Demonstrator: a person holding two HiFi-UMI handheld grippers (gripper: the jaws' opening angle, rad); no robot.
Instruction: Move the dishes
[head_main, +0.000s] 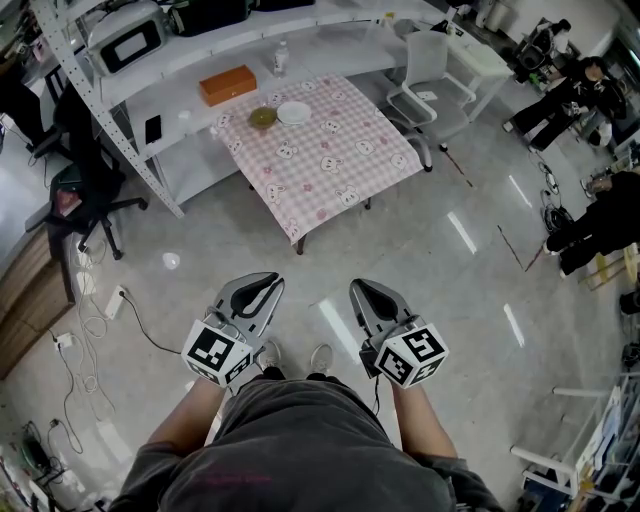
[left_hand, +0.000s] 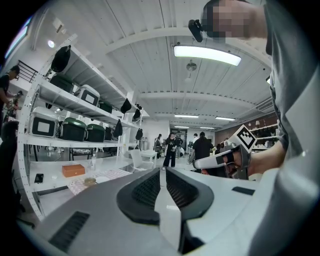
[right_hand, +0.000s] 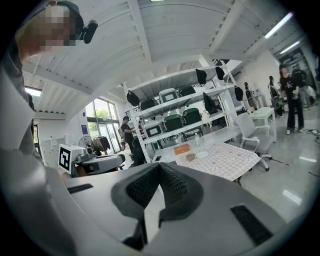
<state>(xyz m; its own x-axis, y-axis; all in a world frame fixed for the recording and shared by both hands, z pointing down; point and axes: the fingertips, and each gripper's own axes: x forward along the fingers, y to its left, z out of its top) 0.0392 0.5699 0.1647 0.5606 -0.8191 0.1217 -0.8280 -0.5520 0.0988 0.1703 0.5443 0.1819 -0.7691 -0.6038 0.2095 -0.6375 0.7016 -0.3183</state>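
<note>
A small greenish bowl (head_main: 263, 117) and a white plate (head_main: 294, 112) sit side by side at the far edge of a table with a pink checked cloth (head_main: 330, 165), well ahead of me across the floor. Both grippers are held at waist height, far from the table, pointing toward it. My left gripper (head_main: 265, 283) has a narrow gap between its pads and nothing in it. My right gripper (head_main: 358, 290) is shut and empty. In the right gripper view the bowl (right_hand: 190, 157) and plate (right_hand: 202, 154) show small beyond the jaws.
An orange box (head_main: 228, 84), a bottle (head_main: 279, 58) and a phone (head_main: 152, 128) lie on the white bench behind the table. A white chair (head_main: 425, 70) stands right of it, a black office chair (head_main: 80, 200) left. People (head_main: 565, 95) stand far right. Cables trail along the floor at left.
</note>
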